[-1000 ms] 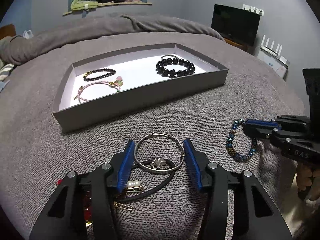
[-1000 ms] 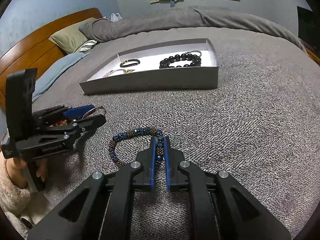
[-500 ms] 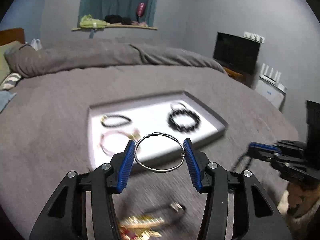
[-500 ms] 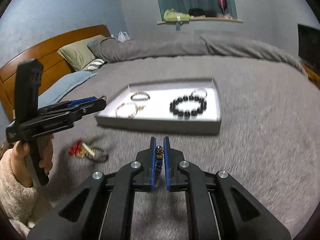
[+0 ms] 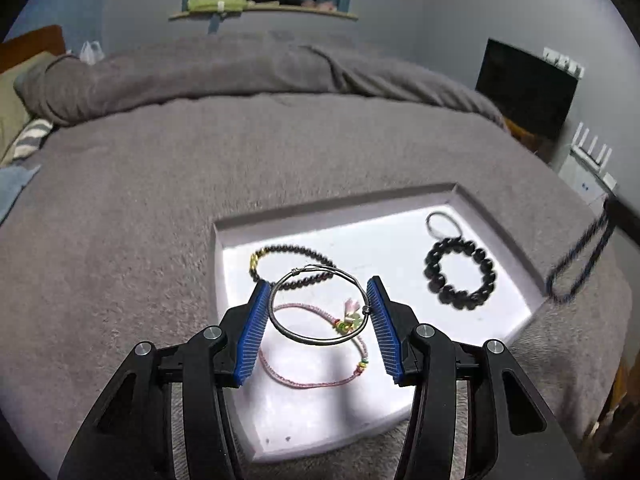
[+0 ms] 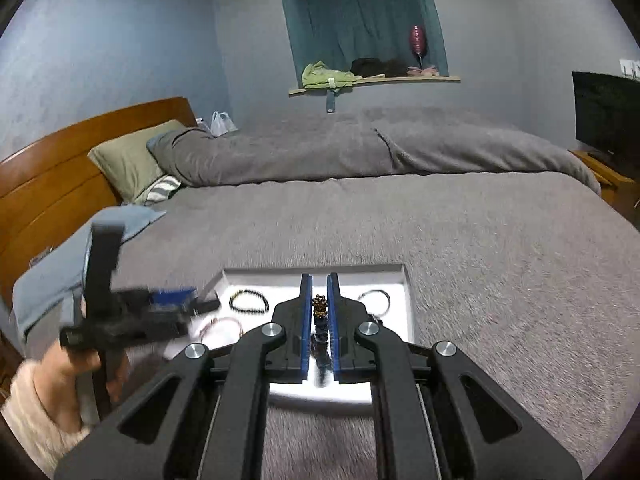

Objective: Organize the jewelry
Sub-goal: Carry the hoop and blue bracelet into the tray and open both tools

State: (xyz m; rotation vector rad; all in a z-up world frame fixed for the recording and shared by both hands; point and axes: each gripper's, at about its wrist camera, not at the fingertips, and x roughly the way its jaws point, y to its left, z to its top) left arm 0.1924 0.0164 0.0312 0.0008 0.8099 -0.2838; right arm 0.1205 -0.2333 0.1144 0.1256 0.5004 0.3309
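The left gripper (image 5: pixel 319 312) holds a silver hoop bangle (image 5: pixel 318 305) flat between half-spread pads, over the white tray's (image 5: pixel 218 264) left half. Rightward, the right gripper (image 6: pixel 319 316), nearly closed, pinches a blue beaded bracelet (image 6: pixel 320 309) hanging lengthwise over the tray's near edge; bare grey blanket (image 6: pixel 500 264) surrounds it.

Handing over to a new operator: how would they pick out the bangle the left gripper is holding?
Find the shallow white tray on the grey bed. Above its near-left part, the left gripper holds a thin silver wire bangle between its blue fingers. Unlike the beaded bracelets and pink cord bracelet lying below, it is plain bare metal and off the tray floor.
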